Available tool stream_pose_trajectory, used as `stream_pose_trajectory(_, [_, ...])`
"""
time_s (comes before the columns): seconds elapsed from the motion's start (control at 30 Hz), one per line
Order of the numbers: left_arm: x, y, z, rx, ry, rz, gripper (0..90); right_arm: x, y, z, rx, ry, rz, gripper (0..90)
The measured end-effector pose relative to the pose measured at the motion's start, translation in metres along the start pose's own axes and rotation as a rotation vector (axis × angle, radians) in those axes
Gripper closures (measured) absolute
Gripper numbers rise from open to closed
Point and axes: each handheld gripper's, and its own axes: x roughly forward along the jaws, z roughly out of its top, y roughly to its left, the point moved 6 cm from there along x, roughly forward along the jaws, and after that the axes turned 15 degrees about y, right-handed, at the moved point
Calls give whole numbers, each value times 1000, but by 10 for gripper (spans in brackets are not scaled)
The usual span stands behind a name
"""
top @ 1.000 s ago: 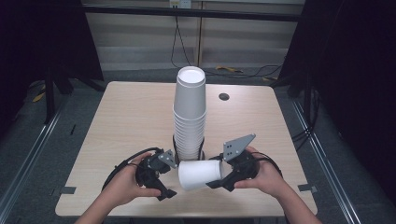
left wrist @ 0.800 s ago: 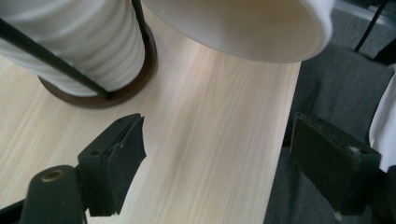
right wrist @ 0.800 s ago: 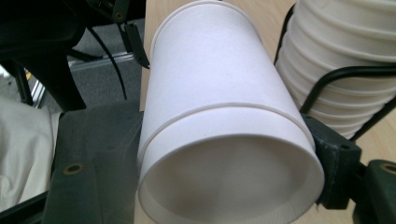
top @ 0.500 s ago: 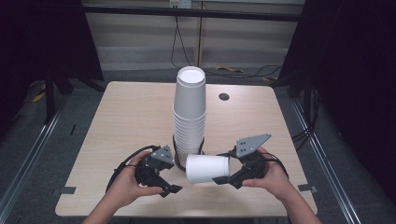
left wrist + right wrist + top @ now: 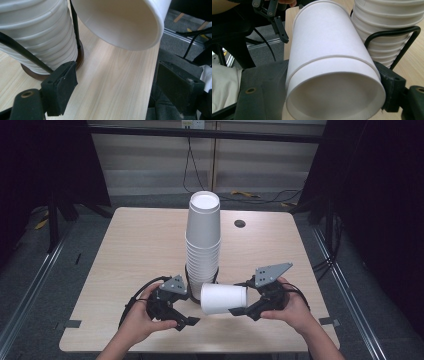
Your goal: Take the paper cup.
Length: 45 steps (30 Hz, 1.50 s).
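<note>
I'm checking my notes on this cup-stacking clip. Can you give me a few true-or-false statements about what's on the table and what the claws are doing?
1. The right claw is clamped on a single white cup. True.
2. That cup stands upright on the table. False: it lies sideways, held above the wood.
3. The cup stack sits in a black wire holder. True.
4. The left claw grips the stack. False: it holds nothing, beside the stack's base.
5. A dark round hole marks the table's far side. True.
</note>
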Motion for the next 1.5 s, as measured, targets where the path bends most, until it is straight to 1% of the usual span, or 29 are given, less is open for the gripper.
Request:
stream_pose_trajectory(0.07, [0, 0, 0, 6, 3, 3, 170, 1, 0, 0, 0, -2, 7, 244])
stream_pose_trajectory(0.13, [1, 0, 0, 2, -2, 2, 170, 3, 0, 0, 3, 1, 10, 243])
stream_pose_trajectory(0.2, [0, 0, -1, 12, 0, 6, 170, 4, 0, -1, 8, -4, 4, 243])
stream_pose_trajectory(0.27, [-1, 0, 0, 1, -14, 10, 170, 4, 0, -1, 10, -8, 9, 243])
stream_pose_trajectory(0.37, [-2, 1, 0, -4, -25, 19, 169, 5, 1, 0, 8, -10, 11, 243])
stream_pose_trajectory(0.43, [-3, 1, 1, -7, -35, 18, 167, 6, 1, 1, 7, -15, 18, 243])
stream_pose_trajectory(0.47, [-4, 1, 1, -9, -42, 18, 167, 6, 1, 1, 5, -15, 13, 243])
stream_pose_trajectory(0.57, [-5, 1, 2, -12, -62, 15, 167, 6, 1, 2, 15, -30, 23, 244])
stream_pose_trajectory(0.63, [-4, 1, 2, -18, -71, 23, 167, 5, 1, 2, 15, -33, 24, 244])
stream_pose_trajectory(0.67, [-4, 1, 2, -23, -76, 18, 167, 5, 1, 2, 12, -32, 22, 245])
stream_pose_trajectory(0.8, [-2, 3, 2, -28, -85, 20, 163, 4, 0, 3, 12, -42, 24, 245])
stream_pose_trajectory(0.93, [-3, 2, 3, -29, -106, 18, 163, 4, 0, 3, 16, -52, 29, 245])
stream_pose_trajectory(1.07, [-4, 2, 4, -31, -116, 22, 163, 4, 0, 4, 18, -58, 34, 245])
stream_pose_trajectory(1.2, [-4, 3, 4, -37, -134, 14, 162, 4, 0, 5, 18, -67, 37, 244])
stream_pose_trajectory(1.27, [-4, 2, 4, -37, -136, 10, 160, 4, 0, 5, 16, -70, 37, 244])
stream_pose_trajectory(1.33, [-3, 1, 4, -30, -137, 5, 161, 4, -1, 4, 24, -68, 34, 244])
stream_pose_trajectory(1.5, [-3, -1, 5, -26, -139, 4, 161, 4, 1, 5, 19, -80, 47, 244])
